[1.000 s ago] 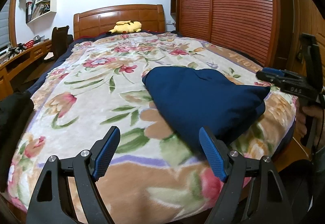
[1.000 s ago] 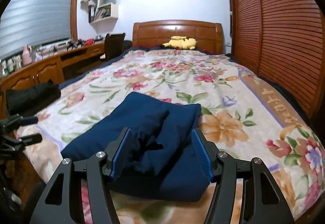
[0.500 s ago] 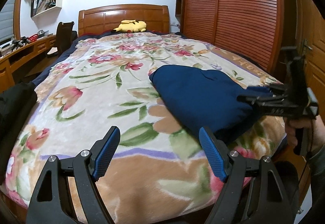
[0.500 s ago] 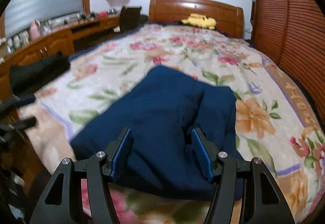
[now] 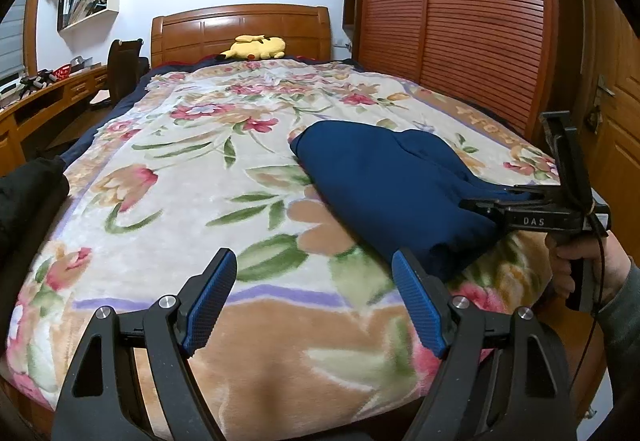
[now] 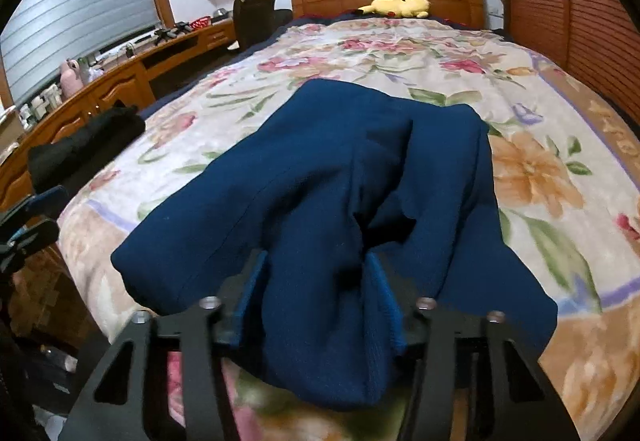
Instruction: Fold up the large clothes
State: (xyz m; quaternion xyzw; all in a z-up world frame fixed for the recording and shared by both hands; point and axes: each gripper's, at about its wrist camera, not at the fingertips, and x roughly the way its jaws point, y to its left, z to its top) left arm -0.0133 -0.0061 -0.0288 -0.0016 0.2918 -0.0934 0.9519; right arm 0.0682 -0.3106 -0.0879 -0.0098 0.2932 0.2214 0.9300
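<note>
Bedspread (image 6: 532, 177); garment (image 6: 320, 177) seemingly between fingers (image 6: 248, 293)

The bed (image 5: 120, 281) wears a floral blanket (image 5: 192, 177) across its whole top. On it, at about 3 o'clock of the left wrist view, lies a folded navy garment (image 5: 384, 181). At 12 o'clock, by the wooden headboard (image 5: 240, 29), rests a yellow plush toy (image 5: 256, 47), possibly on a pillow.

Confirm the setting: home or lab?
Home, almost certainly a bedroom: a bed with a floral blanket and carved wooden headboard, a yellow plush toy at its head, a louvred wooden wardrobe alongside, and a built-in wooden desk.
</note>
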